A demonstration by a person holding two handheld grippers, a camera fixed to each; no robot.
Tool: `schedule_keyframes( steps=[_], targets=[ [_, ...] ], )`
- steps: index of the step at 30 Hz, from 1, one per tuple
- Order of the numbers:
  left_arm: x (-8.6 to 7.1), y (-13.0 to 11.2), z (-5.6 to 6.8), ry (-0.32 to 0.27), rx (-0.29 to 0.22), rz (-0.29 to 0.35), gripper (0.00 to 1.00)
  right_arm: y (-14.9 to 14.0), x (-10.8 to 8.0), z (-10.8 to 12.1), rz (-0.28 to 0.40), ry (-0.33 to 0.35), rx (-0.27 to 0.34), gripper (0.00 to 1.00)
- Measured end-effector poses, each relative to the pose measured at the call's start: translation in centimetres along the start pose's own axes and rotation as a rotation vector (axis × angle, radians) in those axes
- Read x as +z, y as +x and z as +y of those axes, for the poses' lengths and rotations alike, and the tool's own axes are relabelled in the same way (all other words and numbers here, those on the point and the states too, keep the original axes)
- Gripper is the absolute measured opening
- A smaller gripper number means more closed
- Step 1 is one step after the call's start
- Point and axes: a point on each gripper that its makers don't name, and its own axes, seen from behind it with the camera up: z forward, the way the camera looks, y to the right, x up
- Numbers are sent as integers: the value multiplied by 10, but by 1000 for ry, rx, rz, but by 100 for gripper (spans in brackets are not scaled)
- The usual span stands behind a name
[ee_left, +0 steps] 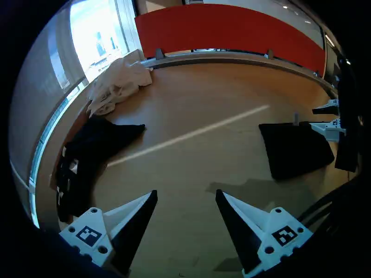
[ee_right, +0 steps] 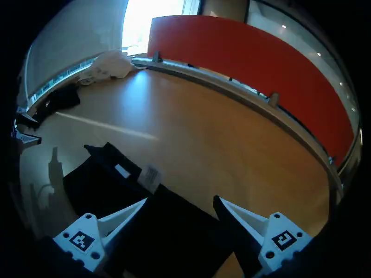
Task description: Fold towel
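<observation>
The towel (ee_right: 157,222), black, lies on the wooden surface (ee_right: 208,129), bunched rather than flat, with two small white labels (ee_right: 149,176) showing on its upper side. In the right gripper view the right hand-held gripper (ee_right: 180,199) stands right over the towel with its two fingers spread wide; the dark cloth runs between and under them and neither finger presses on it. Seen from the left gripper view, this same hand-held gripper (ee_left: 330,118) sits at the towel's (ee_left: 297,148) far edge, one finger at the cloth's rim, the other just beyond it.

The left hand-held gripper (ee_left: 185,192) hangs well apart from the towel over bare wood (ee_left: 208,92), fingers parted and gripping nothing. The right gripper view catches it (ee_right: 23,132) off beyond the towel's far side.

A pale stripe (ee_left: 190,134) crosses the wood between the towel and a black pile (ee_left: 92,148) of cloth, which lies well apart from the towel near the surface's edge. Just past that heap is a white pile (ee_left: 118,83), crumpled, farther still from the towel. A long red panel (ee_left: 232,32) stands upright behind the towel along the back rim, and a bright window (ee_left: 97,37) glares beside the white pile
</observation>
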Motion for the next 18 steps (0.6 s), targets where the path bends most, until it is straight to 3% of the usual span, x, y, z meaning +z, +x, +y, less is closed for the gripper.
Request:
schedule_keyframes(
  steps=[9,18],
  targets=[
    [-1,0,0,2,3,1,93,6,-1,2,9,2,1,100],
    [-3,1,0,3,4,4,93,-4,-15,-3,9,10,6,100]
  ],
)
